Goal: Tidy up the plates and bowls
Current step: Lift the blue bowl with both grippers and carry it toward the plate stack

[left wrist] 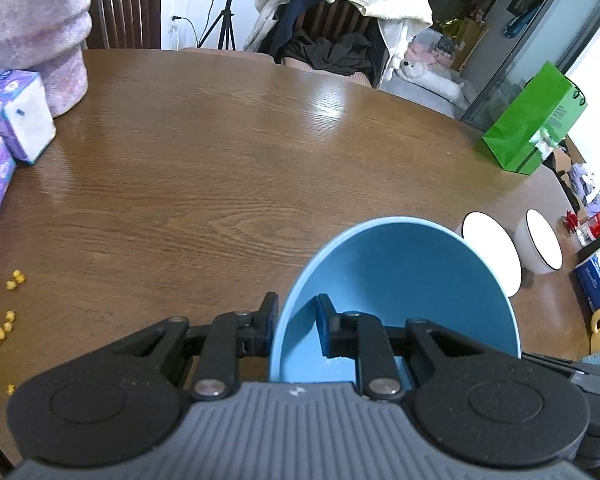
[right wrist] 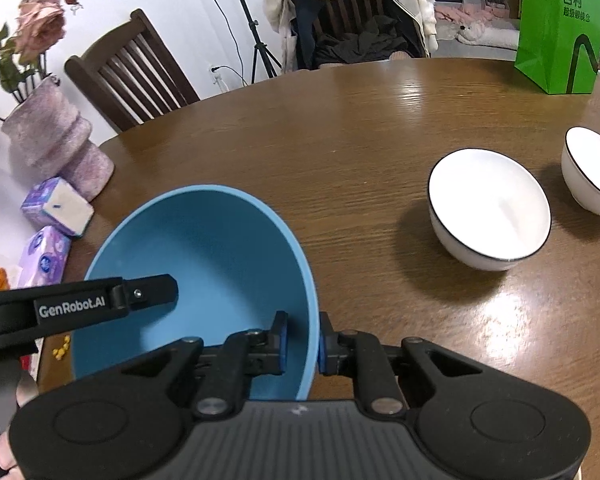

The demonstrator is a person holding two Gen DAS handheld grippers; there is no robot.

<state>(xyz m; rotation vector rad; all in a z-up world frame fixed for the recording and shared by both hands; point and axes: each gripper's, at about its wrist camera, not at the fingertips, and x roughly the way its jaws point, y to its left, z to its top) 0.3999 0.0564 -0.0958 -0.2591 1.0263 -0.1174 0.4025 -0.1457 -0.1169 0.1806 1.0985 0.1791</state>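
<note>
A big blue bowl hangs above the wooden table, held by both grippers. My left gripper is shut on the bowl's left rim, one finger outside the wall and one inside. In the right wrist view the same blue bowl fills the lower left, and my right gripper is shut on its right rim. The left gripper's finger reaches over the bowl's far side there. Two white bowls with thin black rims stand on the table to the right: a larger one and a smaller one.
A green paper bag stands at the table's far right. A fuzzy pink vase and purple tissue packs sit at the left edge, with small yellow bits nearby. Chairs draped with clothes stand behind the table.
</note>
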